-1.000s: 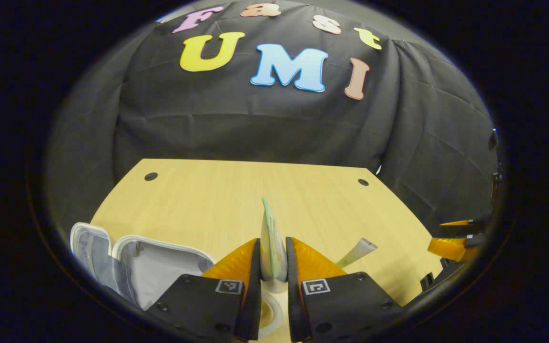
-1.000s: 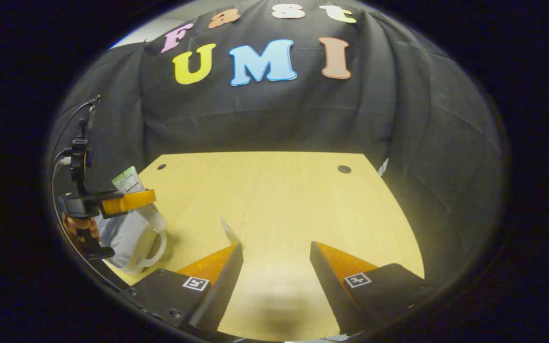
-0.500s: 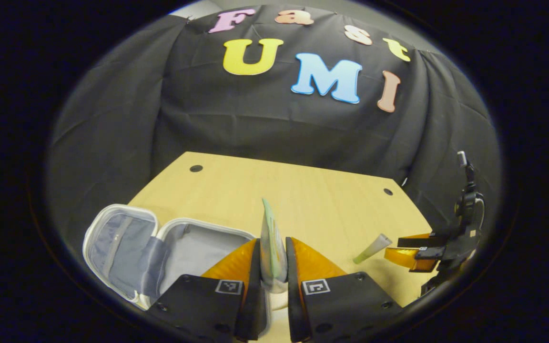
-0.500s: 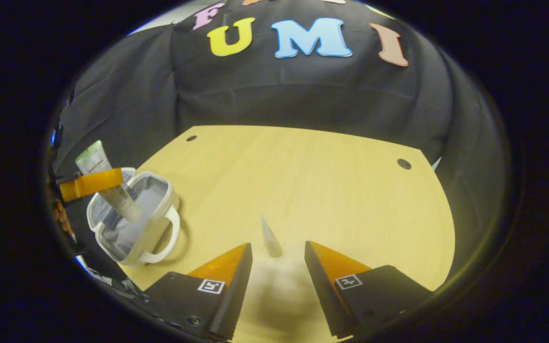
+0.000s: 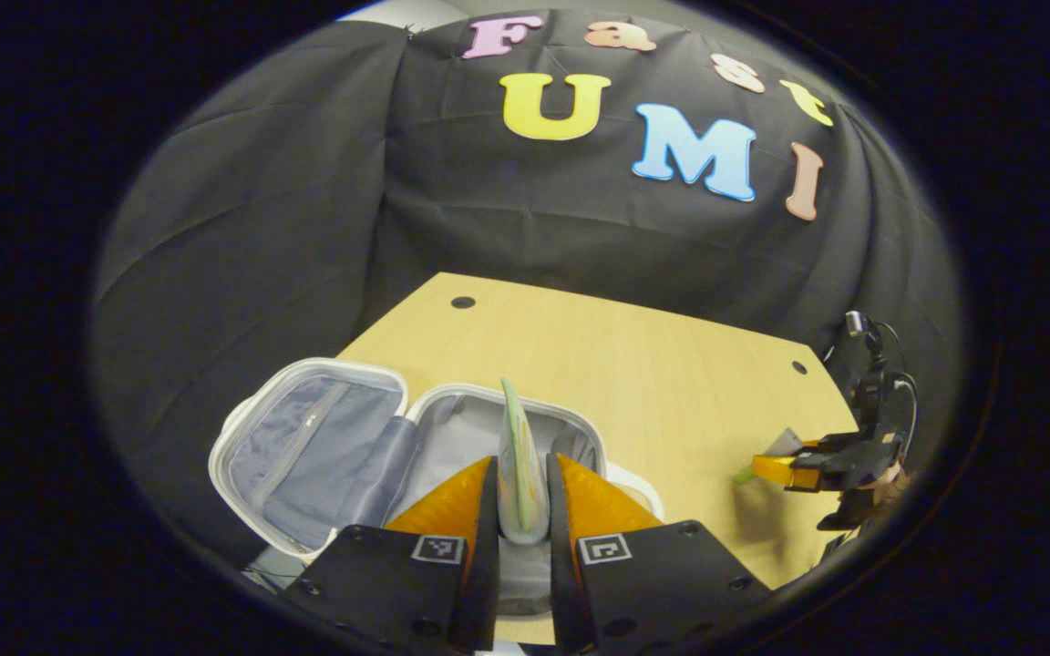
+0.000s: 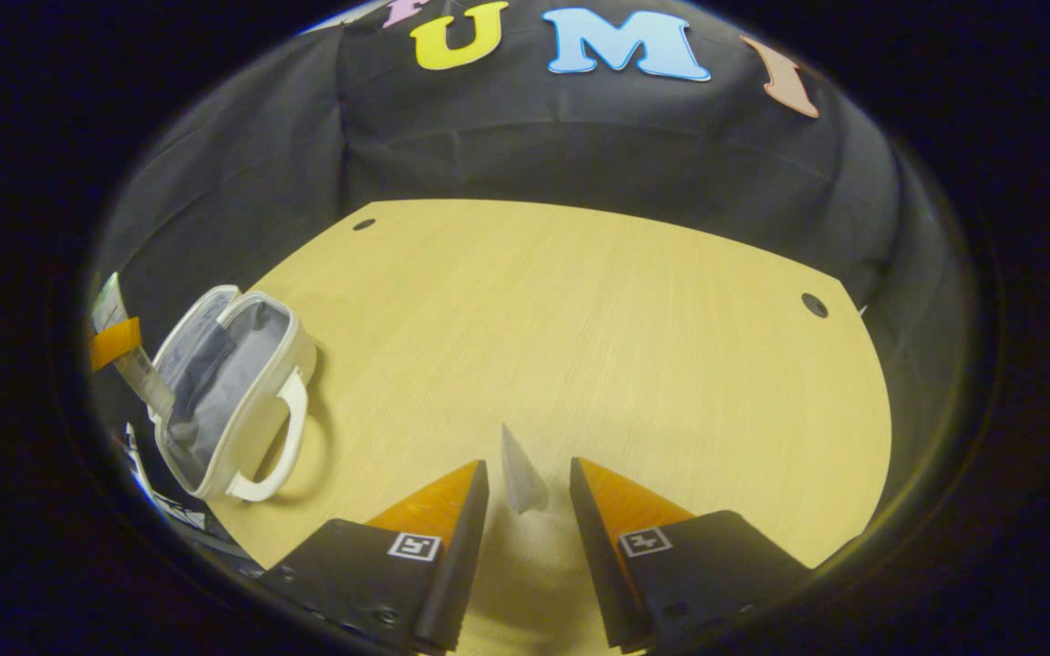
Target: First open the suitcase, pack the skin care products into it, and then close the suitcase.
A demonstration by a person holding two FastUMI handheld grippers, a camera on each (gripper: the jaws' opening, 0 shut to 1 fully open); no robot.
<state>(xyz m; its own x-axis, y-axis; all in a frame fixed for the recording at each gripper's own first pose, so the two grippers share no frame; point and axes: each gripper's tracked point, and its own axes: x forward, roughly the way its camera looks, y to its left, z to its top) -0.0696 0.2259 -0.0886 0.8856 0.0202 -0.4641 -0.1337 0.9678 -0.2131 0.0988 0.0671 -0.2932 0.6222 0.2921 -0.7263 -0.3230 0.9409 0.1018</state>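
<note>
Light wooden table (image 6: 634,301), open white suitcase (image 6: 215,392) lying near its left edge, small tube (image 6: 520,474) on it

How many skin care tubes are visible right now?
2. One tube is clamped in the left gripper above the open suitcase; another lies between the right gripper's open fingers.

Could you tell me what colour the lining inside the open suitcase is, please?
The suitcase has a grey lining inside a white shell, clearest in the left gripper view.

suitcase (image 6: 233,383) open on table (image 6: 598,301), left side | tube (image 6: 520,474) lying right of it, well apart
</note>
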